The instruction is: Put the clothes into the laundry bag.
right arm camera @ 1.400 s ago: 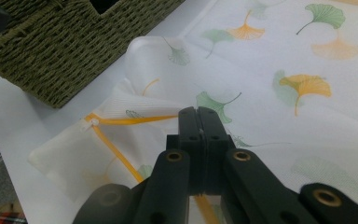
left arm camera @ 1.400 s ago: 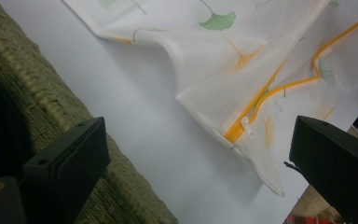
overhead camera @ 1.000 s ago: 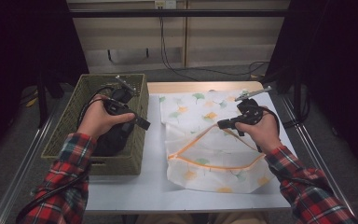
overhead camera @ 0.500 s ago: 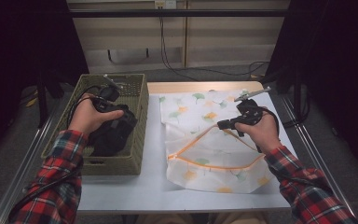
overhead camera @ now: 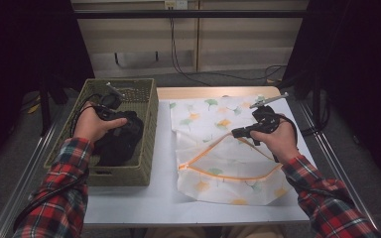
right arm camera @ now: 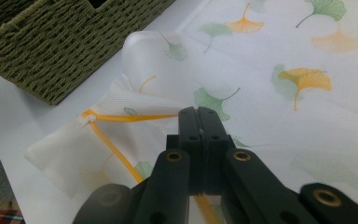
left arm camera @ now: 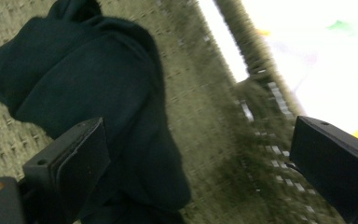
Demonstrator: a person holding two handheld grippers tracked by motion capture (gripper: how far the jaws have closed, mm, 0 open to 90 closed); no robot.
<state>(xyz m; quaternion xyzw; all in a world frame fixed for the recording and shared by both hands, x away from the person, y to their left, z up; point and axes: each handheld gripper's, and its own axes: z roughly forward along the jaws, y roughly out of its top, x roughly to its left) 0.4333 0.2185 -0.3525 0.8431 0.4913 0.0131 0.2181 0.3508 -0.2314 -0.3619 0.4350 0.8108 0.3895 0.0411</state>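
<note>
Right tongs (right arm camera: 199,122) clamp the laundry bag's (overhead camera: 218,148) orange zipper edge mid-bench, holding its mouth open, while left tongs (left arm camera: 200,154), spread apart, descend on the dark garment (left arm camera: 88,93) in the left-edge wicker basket (overhead camera: 146,124).

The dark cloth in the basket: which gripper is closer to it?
Left. The left gripper hangs inside the basket right over the dark cloth, fingers open. The right gripper is off over the leaf-print bag.

- The left gripper (left arm camera: 196,172) has its two black jaws spread wide apart.
- A dark cloth (left arm camera: 88,88) lies bunched on the woven basket (left arm camera: 205,107) floor, behind and around the left-hand jaw.
- Bare weave fills the gap between the jaws.
- The basket wall rises beyond the right-hand jaw.
</note>
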